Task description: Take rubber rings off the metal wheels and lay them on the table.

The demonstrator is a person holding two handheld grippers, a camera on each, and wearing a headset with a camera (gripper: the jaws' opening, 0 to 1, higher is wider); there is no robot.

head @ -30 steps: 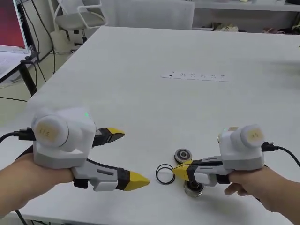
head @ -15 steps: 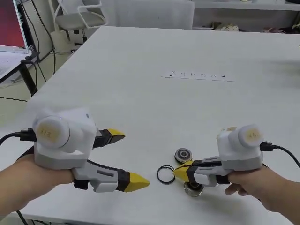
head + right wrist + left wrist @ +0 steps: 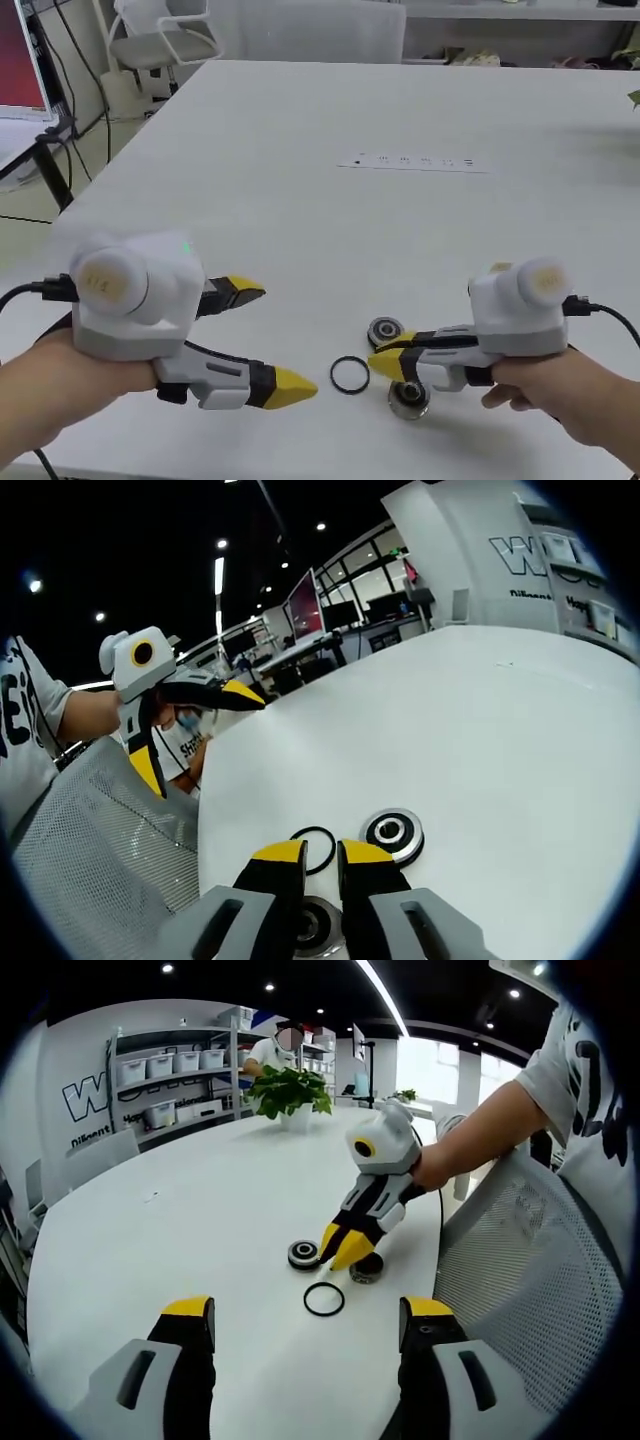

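A loose black rubber ring (image 3: 349, 375) (image 3: 323, 1299) (image 3: 313, 848) lies flat on the white table (image 3: 330, 230). Two metal wheels sit just right of it: the far wheel (image 3: 386, 331) (image 3: 304, 1254) (image 3: 392, 835) and the near wheel (image 3: 409, 397) (image 3: 366, 1270) (image 3: 315, 922). My right gripper (image 3: 385, 362) (image 3: 322, 865) (image 3: 340, 1250) hovers over the near wheel, shut, with nothing between its yellow tips. My left gripper (image 3: 272, 338) (image 3: 308, 1320) stands wide open to the left of the ring, with nothing in it.
A white power strip (image 3: 413, 162) lies mid-table. The table's near edge runs just below both hands. An office chair (image 3: 165, 40) stands beyond the far left corner. A potted plant (image 3: 288, 1090) sits at the table's far end, and a mesh chair back (image 3: 520, 1260) is beside me.
My right gripper has lifted and drawn back slightly, uncovering more of the near wheel. The ring, the wheels and the left gripper stay where they were.
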